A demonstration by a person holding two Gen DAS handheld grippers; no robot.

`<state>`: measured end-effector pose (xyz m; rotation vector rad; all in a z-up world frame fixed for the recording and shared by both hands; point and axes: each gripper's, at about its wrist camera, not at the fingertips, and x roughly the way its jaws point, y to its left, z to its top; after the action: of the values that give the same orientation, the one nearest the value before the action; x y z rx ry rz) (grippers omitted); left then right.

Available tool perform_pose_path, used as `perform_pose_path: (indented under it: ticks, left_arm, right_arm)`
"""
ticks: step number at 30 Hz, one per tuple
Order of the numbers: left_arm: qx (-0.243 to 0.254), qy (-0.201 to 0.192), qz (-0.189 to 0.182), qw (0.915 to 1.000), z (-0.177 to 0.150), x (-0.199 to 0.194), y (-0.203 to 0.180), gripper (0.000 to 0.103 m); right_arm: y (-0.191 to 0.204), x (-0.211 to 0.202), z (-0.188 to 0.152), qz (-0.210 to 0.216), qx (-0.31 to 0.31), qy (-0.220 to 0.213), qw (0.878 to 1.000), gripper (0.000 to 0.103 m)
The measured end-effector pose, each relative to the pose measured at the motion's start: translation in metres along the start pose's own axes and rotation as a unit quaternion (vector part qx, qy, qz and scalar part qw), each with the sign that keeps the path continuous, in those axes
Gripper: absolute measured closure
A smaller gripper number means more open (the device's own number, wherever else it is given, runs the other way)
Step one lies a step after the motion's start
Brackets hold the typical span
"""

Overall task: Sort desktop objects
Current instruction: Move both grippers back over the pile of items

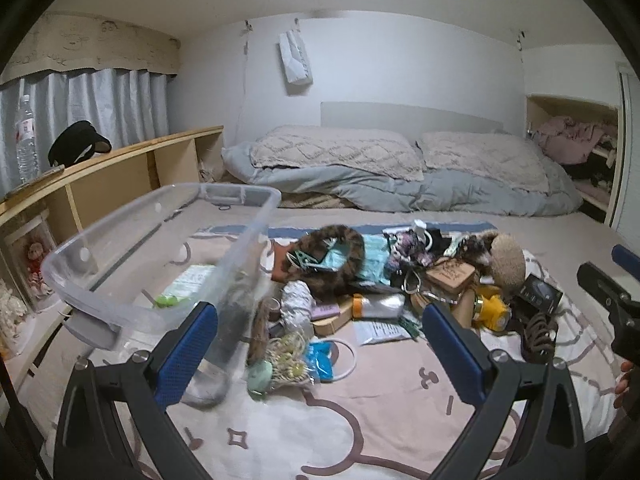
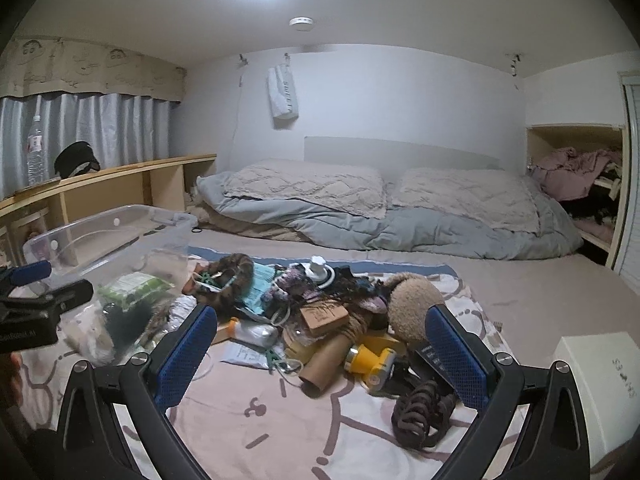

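A heap of small objects lies on a pink patterned blanket [image 1: 360, 420]: a brown furry ring [image 1: 340, 256], a yellow flashlight [image 1: 494, 310], a cardboard tube [image 2: 326, 362], a tan plush ball [image 2: 414, 308], a brown coiled cord [image 2: 420, 412]. A clear plastic bin [image 1: 152, 240] stands tilted at the left with a green packet [image 2: 132, 286] inside. My left gripper [image 1: 320, 344] is open and empty, just right of the bin's near corner. My right gripper [image 2: 320, 344] is open and empty, above the heap's near edge.
A white box [image 2: 600, 384] sits at the right on the bed. Pillows and a grey duvet [image 2: 380, 216] lie behind the heap. A wooden shelf [image 1: 112, 168] with a water bottle [image 1: 26, 140] runs along the left.
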<state>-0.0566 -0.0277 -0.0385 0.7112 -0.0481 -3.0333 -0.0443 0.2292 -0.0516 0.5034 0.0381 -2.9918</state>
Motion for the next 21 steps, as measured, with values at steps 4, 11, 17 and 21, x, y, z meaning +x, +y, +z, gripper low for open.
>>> perform_pose_path:
  ticks: [4,11,17,21]
  left_arm:
    - [-0.010,0.003,0.001,0.9999,-0.016,0.017,-0.009,0.000]
    - [-0.028,0.017,0.020,0.9993,-0.049,0.050,-0.022,0.000]
    - [-0.032,0.056,0.035,0.9973,-0.074,0.081,-0.028,0.004]
    - [-0.045,0.086,0.041,0.9945,-0.085,0.100,-0.024,0.006]
  right_arm:
    - [-0.010,0.009,-0.015,-0.011,0.011,0.007,1.000,0.000]
    - [-0.026,0.031,-0.057,-0.034,0.038,0.041,0.998,0.000]
    - [-0.034,0.052,-0.086,-0.059,0.037,0.091,0.993,0.000]
    - [-0.044,0.062,-0.103,-0.072,0.061,0.125,0.988,0.000]
